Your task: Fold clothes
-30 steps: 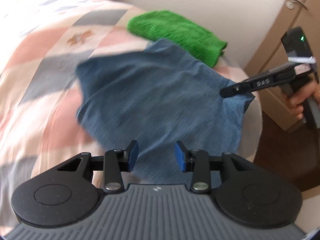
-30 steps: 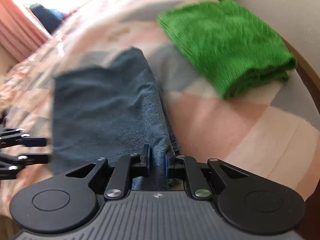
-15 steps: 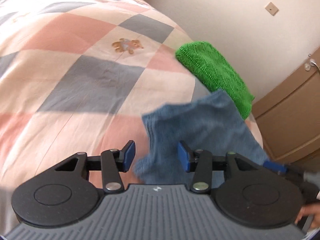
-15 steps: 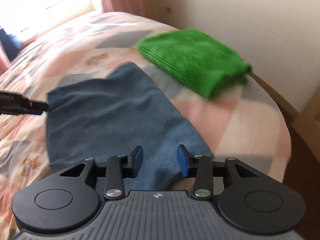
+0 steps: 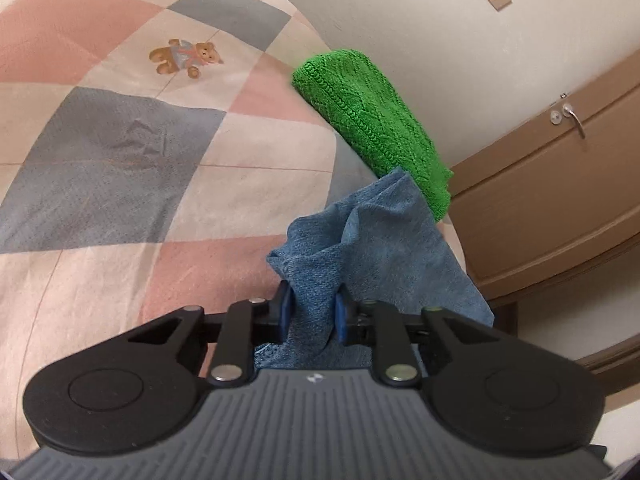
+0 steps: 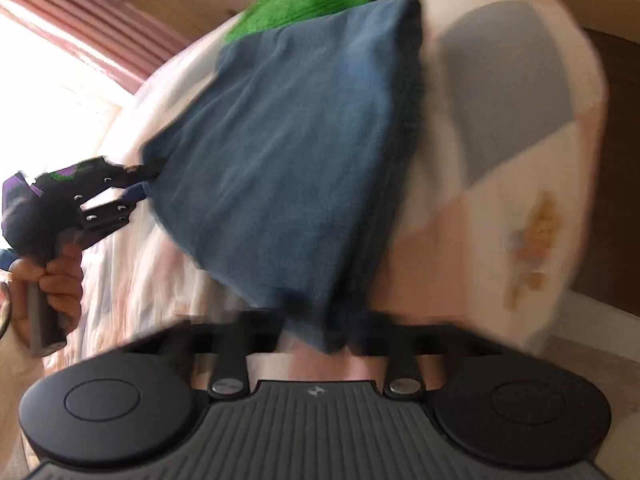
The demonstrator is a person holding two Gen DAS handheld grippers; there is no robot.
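Note:
A blue cloth [image 5: 372,240] lies on the bed near its corner, one end bunched up. My left gripper [image 5: 310,312] is shut on that bunched end, its blue pads pressing a fold of the fabric. In the blurred right wrist view the blue cloth [image 6: 300,160] spreads wide, and the left gripper [image 6: 132,188], held by a hand, grips its left corner. A lower corner of the cloth narrows down into my right gripper [image 6: 320,328]. Motion blur hides how that gripper's jaws stand.
A folded green knitted cloth [image 5: 368,120] lies just beyond the blue one at the bed's edge by the wall. The checked bedspread [image 5: 120,160] stretches to the left. A brown door [image 5: 560,184] stands at the right. Pink curtains [image 6: 92,28] hang by a bright window.
My left gripper, open half a second ago, has shut on the cloth's bunched end. The right gripper let go of the cloth a second ago and has swung quickly to another corner.

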